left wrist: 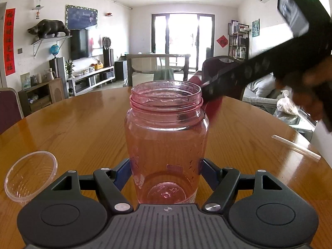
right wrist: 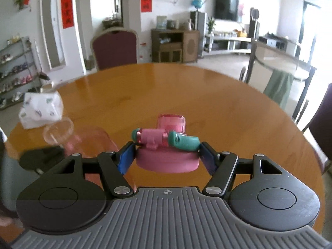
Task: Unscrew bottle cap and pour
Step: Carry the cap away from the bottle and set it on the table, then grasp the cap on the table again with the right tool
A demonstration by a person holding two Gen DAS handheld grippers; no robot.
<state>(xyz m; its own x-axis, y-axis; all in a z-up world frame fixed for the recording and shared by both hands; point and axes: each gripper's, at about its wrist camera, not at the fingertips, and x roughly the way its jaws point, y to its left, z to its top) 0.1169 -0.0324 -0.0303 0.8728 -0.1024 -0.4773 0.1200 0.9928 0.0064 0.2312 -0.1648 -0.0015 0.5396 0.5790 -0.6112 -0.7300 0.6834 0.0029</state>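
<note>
A pink see-through bottle (left wrist: 166,137) stands upright on the wooden table (left wrist: 83,120) with its mouth open and no cap on. My left gripper (left wrist: 166,172) is shut on the bottle's lower body. My right gripper (right wrist: 167,155) is shut on the pink cap (right wrist: 168,161), which has a pink spout and teal handle ends, and holds it above the table. In the left wrist view the right gripper is the dark blurred shape (left wrist: 238,78) beside the bottle's rim at the right. A clear plastic cup (left wrist: 30,176) stands left of the bottle; it also shows blurred in the right wrist view (right wrist: 59,131).
A white straw (left wrist: 296,147) lies on the table to the right. A white tissue pack (right wrist: 41,110) sits near the table's left edge. Maroon chairs (right wrist: 115,49) stand around the round table.
</note>
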